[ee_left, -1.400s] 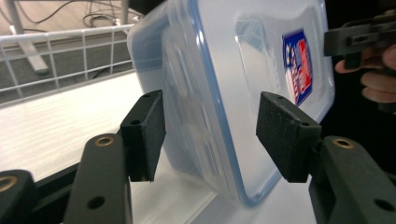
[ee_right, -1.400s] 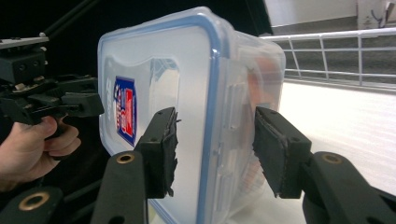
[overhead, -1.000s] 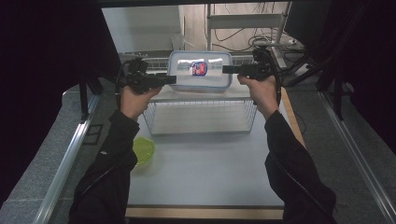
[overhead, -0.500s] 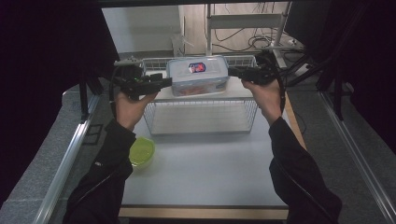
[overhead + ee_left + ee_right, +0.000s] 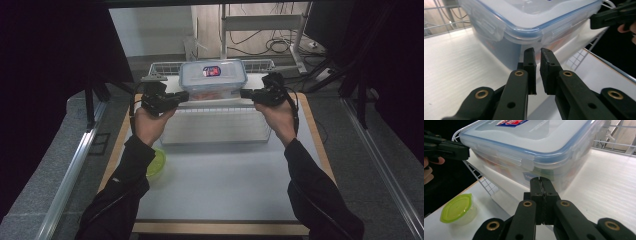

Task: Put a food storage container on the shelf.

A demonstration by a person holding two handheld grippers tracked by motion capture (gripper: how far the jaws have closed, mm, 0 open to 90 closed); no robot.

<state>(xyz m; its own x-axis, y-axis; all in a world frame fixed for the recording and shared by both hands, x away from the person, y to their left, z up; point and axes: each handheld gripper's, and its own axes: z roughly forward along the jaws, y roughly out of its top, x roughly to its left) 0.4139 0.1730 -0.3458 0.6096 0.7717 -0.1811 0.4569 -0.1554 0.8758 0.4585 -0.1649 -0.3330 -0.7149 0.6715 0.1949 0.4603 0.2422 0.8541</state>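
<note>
At the upper middle of the high view, your clear plastic box (image 5: 213, 80) with its blue-edged lid and red label sits over the wire basket (image 5: 216, 125), between your two grippers. Your left gripper (image 5: 183, 96) comes in from the left of the frame and its tips meet the box's left side; your right gripper (image 5: 246, 93) comes in from the right and meets the box's right side. From this view you cannot tell whether the box rests on the basket's white floor or hangs just above it.

Looking along your left gripper (image 5: 537, 53), the jaws stand nearly together with only a narrow slit between them, nothing in it, and their tips sit right under the lid's rim near a corner latch. The box (image 5: 524, 22) takes up the top of that frame, and the tip of your other gripper shows at the upper right.

Looking along your right gripper (image 5: 541, 181), the jaws are pressed flat together (no gap at all), tips just below the side latch of the box (image 5: 534, 147).

Lower left in the high view, a small tub with a green lid (image 5: 156, 164) stands on the white table (image 5: 220, 190), just beside your left sleeve and well apart from the box.
</note>
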